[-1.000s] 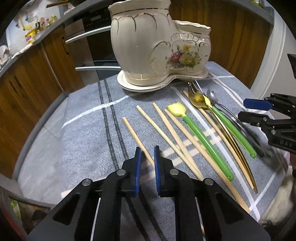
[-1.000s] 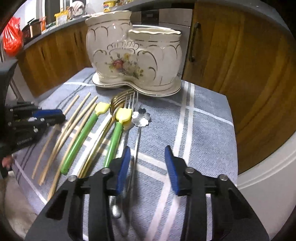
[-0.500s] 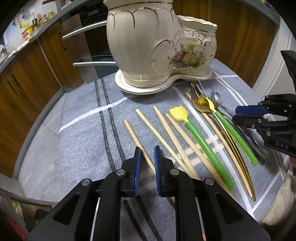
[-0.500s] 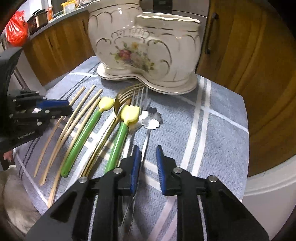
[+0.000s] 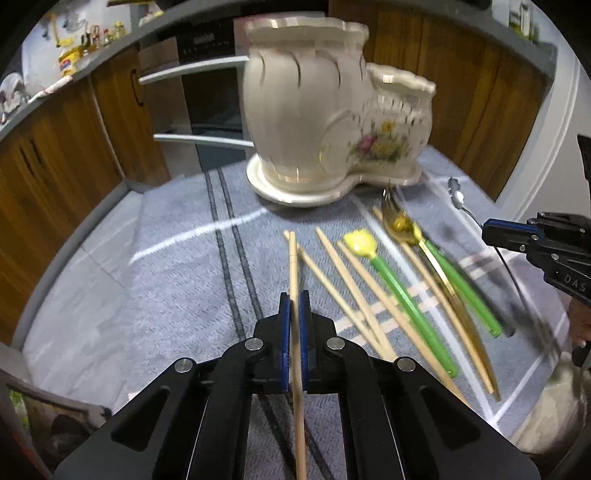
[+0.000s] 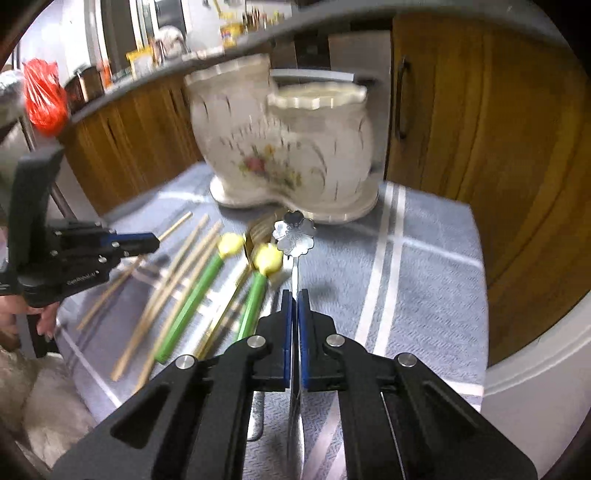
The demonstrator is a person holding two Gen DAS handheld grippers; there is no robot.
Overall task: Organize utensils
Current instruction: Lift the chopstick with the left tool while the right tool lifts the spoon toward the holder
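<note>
My left tool (image 5: 294, 306) pinches one light, stiff chopstick (image 5: 293, 266) near its middle, lifted above the desk (image 5: 177, 280). My right tool (image 6: 294, 306) grips the thin flower spoon (image 6: 294, 232); its slippery stem may turn.

Left of the ceramic holder (image 5: 332, 122) bare tabletop (image 5: 166, 280) is seen; before it, passage is blocked by scattered utensils (image 5: 391, 280).

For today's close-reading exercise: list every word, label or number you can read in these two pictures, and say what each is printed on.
"DAS": white letters, cut off by the picture's edge, on the right gripper.
White lettering on the left gripper: too blurred to read.
Labels on the shelf jars: too small and blurred to read.
</note>
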